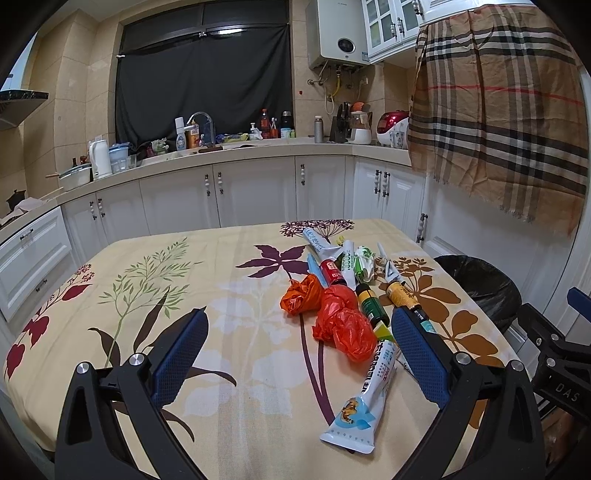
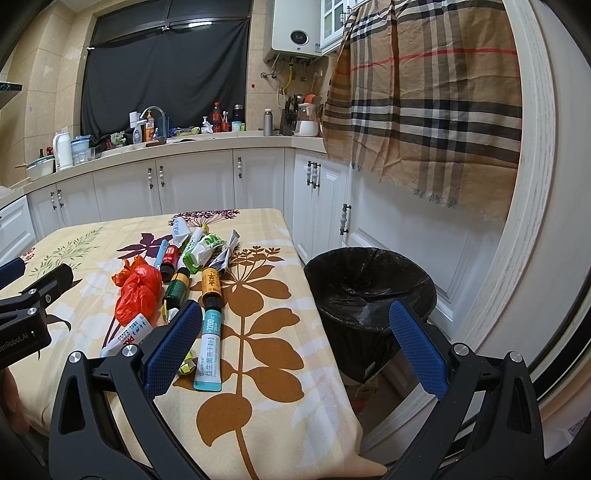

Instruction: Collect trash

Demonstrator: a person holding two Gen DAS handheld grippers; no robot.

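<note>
A dark curtain (image 1: 203, 88) is covering the window at the upper centre. Beige tiled walls (image 1: 77, 92) are surrounding it — white cabinets (image 1: 255, 192) are running below a cluttered counter (image 1: 258, 147). A white water heater (image 1: 341, 33) is hanging at the top, and a plaid cloth (image 1: 498, 110) is draping at upper right.

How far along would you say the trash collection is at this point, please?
Nothing looks done yet: the bin beside the table shows only its black liner. Nothing is in hand; the left gripper and right gripper both hang open and empty. Everything is left: the orange bags, tubes and small bottles lie on the tablecloth.
</note>
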